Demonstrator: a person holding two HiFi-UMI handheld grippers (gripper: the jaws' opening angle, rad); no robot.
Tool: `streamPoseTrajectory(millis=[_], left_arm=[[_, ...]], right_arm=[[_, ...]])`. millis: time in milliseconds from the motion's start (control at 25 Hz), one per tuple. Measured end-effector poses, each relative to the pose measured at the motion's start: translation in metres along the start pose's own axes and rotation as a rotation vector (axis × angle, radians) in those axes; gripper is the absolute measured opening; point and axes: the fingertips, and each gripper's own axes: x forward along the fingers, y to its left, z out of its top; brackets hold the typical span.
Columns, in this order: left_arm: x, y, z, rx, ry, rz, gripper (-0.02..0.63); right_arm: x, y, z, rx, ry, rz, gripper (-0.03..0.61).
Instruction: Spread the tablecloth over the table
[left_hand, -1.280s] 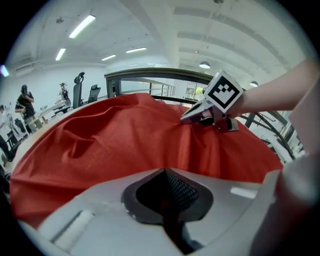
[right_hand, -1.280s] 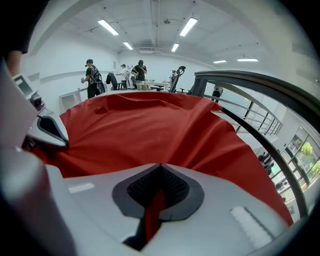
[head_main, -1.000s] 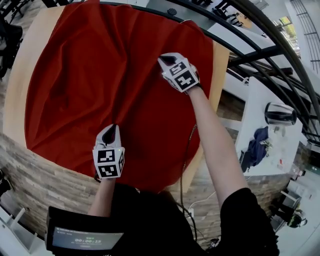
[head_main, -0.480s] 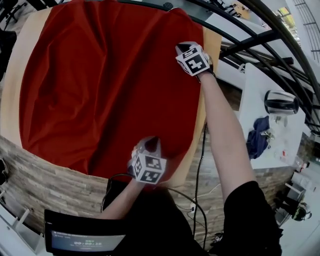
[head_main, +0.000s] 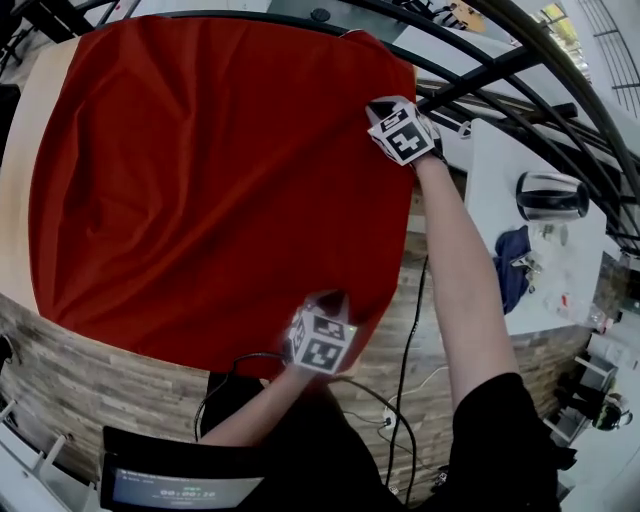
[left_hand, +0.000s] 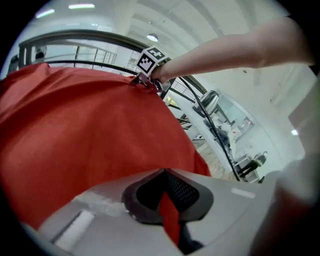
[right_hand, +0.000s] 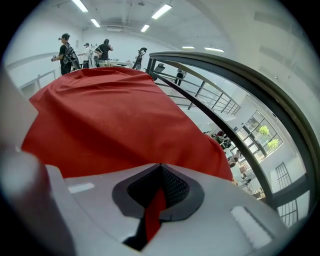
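The cloth (head_main: 210, 180) is laid red and nearly flat over most of the table (head_main: 18, 190). Shallow creases are seen running from the far edge toward the near one. Its near hem is draped over the table's near edge. A strip of bare wood is left showing along the left edge, and a narrower one at the right edge.

It is judged to be light, thin and limp. No shape will be kept by it, folds will be gathered wherever it is pushed, and it will probably be slid easily over the smooth wood. It is best taken at the hem, at or near the corners, and drawn outward with both holds kept level, so that tension is shared and creases are pulled out. A sharp tug could slip so thin a fabric from the pads.

The hem along the right side is taken at two spots. The left gripper (head_main: 331, 299) is closed on it at the near right corner. In its own view a red fold is pinched between the shut jaws of that gripper (left_hand: 167, 210). The right gripper (head_main: 386, 112) is held by the far right corner. Its jaws (right_hand: 155, 202) are likewise clamped on a strip of hem.

Beyond the right edge a dark railing (head_main: 480, 60) and a white side table (head_main: 520, 260) are seen.
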Motion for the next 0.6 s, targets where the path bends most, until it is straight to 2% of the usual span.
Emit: streamPoseTrajectory(millis=[200, 320, 400, 440, 600], left_arm=[[0.035, -0.072, 0.000, 0.040, 0.054, -0.139, 0.006], [0.050, -0.093, 0.012, -0.013, 0.029, -0.197, 0.006], [0.052, -0.101, 0.022, -0.020, -0.022, -0.214, 0.006], [0.048, -0.100, 0.030, 0.004, -0.065, -0.210, 0.006], [0.003, -0.074, 0.065, 0.154, -0.234, -0.138, 0.006]], right_arm=[[-0.019, -0.015, -0.037, -0.011, 0.057, -0.039, 0.008], [-0.030, -0.025, -0.066, -0.012, 0.096, -0.069, 0.008], [-0.038, -0.033, -0.081, -0.009, 0.122, -0.095, 0.008], [-0.042, -0.034, -0.081, -0.005, 0.116, -0.106, 0.008], [-0.058, -0.008, -0.037, 0.045, -0.037, -0.077, 0.009]])
